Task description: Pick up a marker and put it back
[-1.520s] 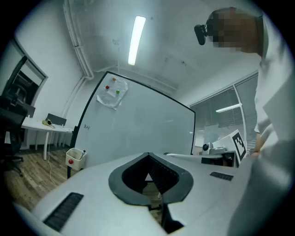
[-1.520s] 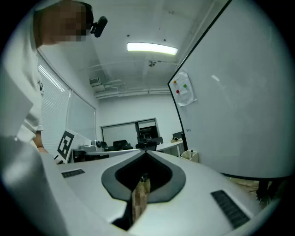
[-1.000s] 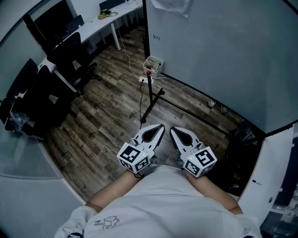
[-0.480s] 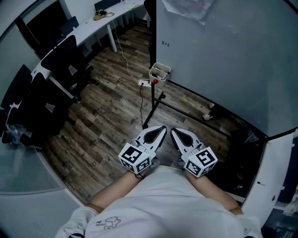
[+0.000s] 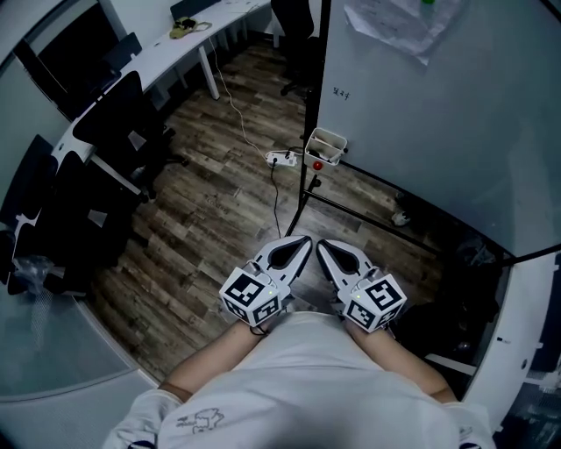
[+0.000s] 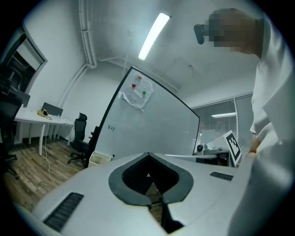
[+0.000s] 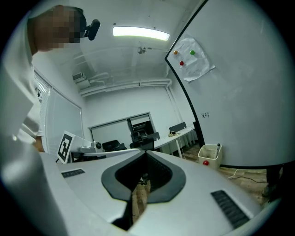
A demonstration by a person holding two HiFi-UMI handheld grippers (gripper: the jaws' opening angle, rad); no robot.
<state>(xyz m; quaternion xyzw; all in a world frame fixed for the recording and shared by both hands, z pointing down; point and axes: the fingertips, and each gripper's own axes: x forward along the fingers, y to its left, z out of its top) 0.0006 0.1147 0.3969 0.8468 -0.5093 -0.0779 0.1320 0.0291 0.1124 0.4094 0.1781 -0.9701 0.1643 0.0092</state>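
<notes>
Dark wood-plank floor (image 5: pixel 210 202) underfoot, with a large pale whiteboard (image 5: pixel 438 131) on a black stand to the front right. Fixed low on that stand, a small white open-topped bin (image 5: pixel 326 145), with a dark marker (image 7: pixel 218 146) standing upright in one corner and a small round red thing (image 5: pixel 317 164) against its front wall. Holds the left gripper (image 5: pixel 301 244) low, close to a pale shirt (image 5: pixel 298 377), jaws pressed together at the tips with nothing between them. Holds the right gripper (image 5: pixel 323 246) just beside it, likewise closed tip to tip and empty. Both well apart from the bin and the marker, tips angled toward each other and toward the stand. Off to the left, black office chairs (image 5: pixel 131 114) beside a long white desk (image 5: pixel 175 48). Near the stand's foot, a white power strip (image 5: pixel 282 159) on the floor, its cable trailing toward the desk. High on the board, a crumpled white sheet (image 5: pixel 394 22) carrying a red dot (image 6: pixel 134 85) and a green dot (image 6: pixel 144 92).
</notes>
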